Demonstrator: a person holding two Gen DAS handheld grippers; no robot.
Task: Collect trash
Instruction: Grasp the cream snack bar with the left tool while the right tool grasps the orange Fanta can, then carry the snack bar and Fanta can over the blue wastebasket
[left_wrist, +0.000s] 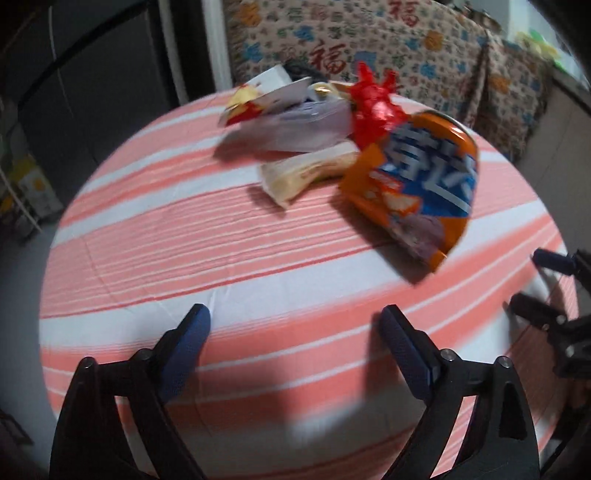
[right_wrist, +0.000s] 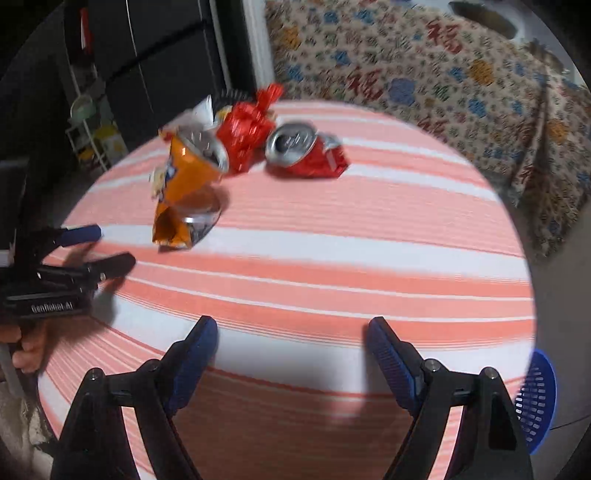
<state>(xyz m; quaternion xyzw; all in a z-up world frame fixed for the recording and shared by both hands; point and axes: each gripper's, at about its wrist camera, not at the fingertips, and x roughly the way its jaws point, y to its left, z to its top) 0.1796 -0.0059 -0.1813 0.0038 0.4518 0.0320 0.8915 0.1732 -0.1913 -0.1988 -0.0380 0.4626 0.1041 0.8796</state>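
Both grippers hang over the near side of the round desk (right_wrist: 369, 258) with its pink-and-white striped cloth, fingers spread wide and nothing between them: the left gripper (left_wrist: 295, 325) and the right gripper (right_wrist: 291, 332) are both well short of the litter.

The trash sits in a loose heap toward the far edge. Nearest is an orange snack bag (right_wrist: 184, 184), torn open at the top and standing half crumpled; it looks light and floppy, with slick foil that could slide, so a pinch on the creased lower body or the folded bottom edge seems safest. Touching it behind is a red foil wrapper (right_wrist: 243, 136), springy and nearly weightless; its twisted tail looks like the obvious place to grab. Just beside that lies a crushed red can (right_wrist: 306, 151) on its side, stiff and a little heavier, best squeezed across its flattened waist. The left view also shows a pale wrapper (left_wrist: 306, 173) and some white paper (left_wrist: 295, 129), both limp.

A blue basket (right_wrist: 539, 402) stands beside the desk, low at the right.
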